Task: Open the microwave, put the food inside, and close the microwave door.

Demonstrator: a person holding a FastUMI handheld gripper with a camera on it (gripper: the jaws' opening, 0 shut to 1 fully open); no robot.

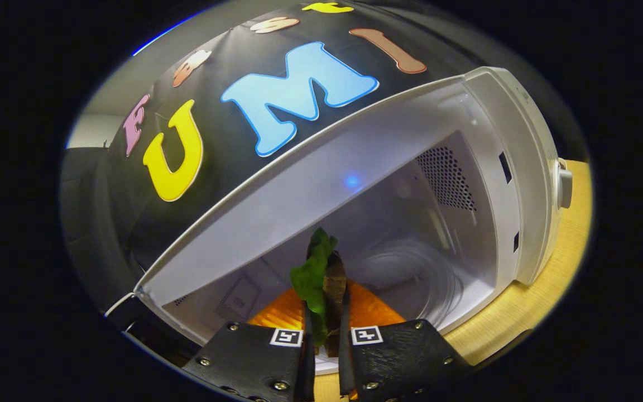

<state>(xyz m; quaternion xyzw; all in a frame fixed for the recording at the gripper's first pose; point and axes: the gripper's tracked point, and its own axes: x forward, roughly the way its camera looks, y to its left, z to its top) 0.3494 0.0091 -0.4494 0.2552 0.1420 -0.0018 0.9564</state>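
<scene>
Hand-held gripper [326, 312] clamps food [321, 279] (inside open microwave [500, 167]).

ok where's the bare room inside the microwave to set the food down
The glass turntable beyond the fingers is bare, bordered by the vented side wall and the back wall. It is crowded between the fingers: the gripper is shut on the food, at the microwave mouth.

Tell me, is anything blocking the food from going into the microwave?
Nothing visible blocks it. The microwave is open, and its glass turntable lies bare just beyond the fingers, which pinch the food at the opening.
</scene>
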